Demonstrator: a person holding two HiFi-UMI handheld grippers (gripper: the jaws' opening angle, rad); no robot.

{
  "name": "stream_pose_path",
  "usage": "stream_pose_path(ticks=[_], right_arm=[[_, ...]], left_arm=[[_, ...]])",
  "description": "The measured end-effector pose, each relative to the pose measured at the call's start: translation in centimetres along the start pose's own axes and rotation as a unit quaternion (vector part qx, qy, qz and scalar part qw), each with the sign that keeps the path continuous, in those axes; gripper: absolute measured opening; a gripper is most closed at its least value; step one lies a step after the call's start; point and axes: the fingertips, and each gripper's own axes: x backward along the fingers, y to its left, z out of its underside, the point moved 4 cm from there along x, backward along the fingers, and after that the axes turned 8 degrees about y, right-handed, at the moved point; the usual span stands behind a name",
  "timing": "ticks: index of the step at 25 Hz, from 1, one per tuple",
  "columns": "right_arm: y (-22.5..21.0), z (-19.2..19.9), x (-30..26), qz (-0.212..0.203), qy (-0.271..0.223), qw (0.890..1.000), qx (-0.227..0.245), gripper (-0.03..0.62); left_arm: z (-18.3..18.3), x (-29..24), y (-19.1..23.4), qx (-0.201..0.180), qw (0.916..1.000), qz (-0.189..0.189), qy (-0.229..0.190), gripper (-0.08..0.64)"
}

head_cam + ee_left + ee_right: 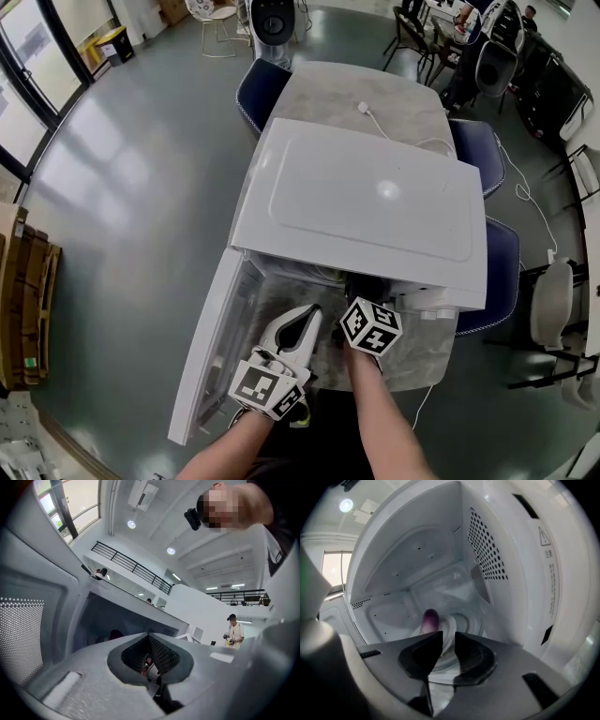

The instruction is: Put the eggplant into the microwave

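Note:
The white microwave (pixel 375 197) stands on the table with its door (pixel 211 347) swung open to the left. Inside, in the right gripper view, the purple eggplant (pixel 430 618) lies on the glass turntable (pixel 459 620). My right gripper (pixel 448 637) reaches into the cavity, its jaws a narrow gap apart and holding nothing, with the eggplant just beyond the left jaw. In the head view only its marker cube (pixel 370 326) shows. My left gripper (pixel 307 317) hovers in front of the opening, beside the door, shut and empty (pixel 149 637).
The microwave's perforated right wall (pixel 487 550) is close beside the right gripper. A white cable (pixel 375 117) lies on the grey table (pixel 356 89) behind the microwave. Blue chairs (pixel 258 89) (pixel 502 267) flank the table. A person (pixel 233 631) stands far off.

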Motion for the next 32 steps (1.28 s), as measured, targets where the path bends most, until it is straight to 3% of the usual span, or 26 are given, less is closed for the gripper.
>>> stream_pose_path(ticks=[8,14,20,26,32], right_arm=[[0.9,0.0,3.2,-0.006,0.001,1.000,0.030,0.067],[2.7,0.0,8.9,-0.055,0.031,0.997,0.050,0.040],[5.0,-4.1,14.9,-0.111,0.019,0.992,0.050,0.003],[7.0,-8.9,19.7,-0.167,0.004,0.985,0.048,0.002],[8.6,-13.0,24.3,-0.208,-0.020,0.976,0.060,0.002]], left_arm=[[-0.1,0.0,-0.9,0.003,0.9998,-0.006,0.016,0.008],[-1.2,1.1,-3.2,0.004,0.9994,-0.002,0.034,0.008],[-4.1,2.3,-6.3,-0.001,0.9993,0.004,0.038,0.008],[-7.3,3.2,-10.5,-0.021,0.9991,0.020,0.032,0.008],[-10.5,4.7,-13.4,-0.034,0.9992,0.013,0.015,0.008]])
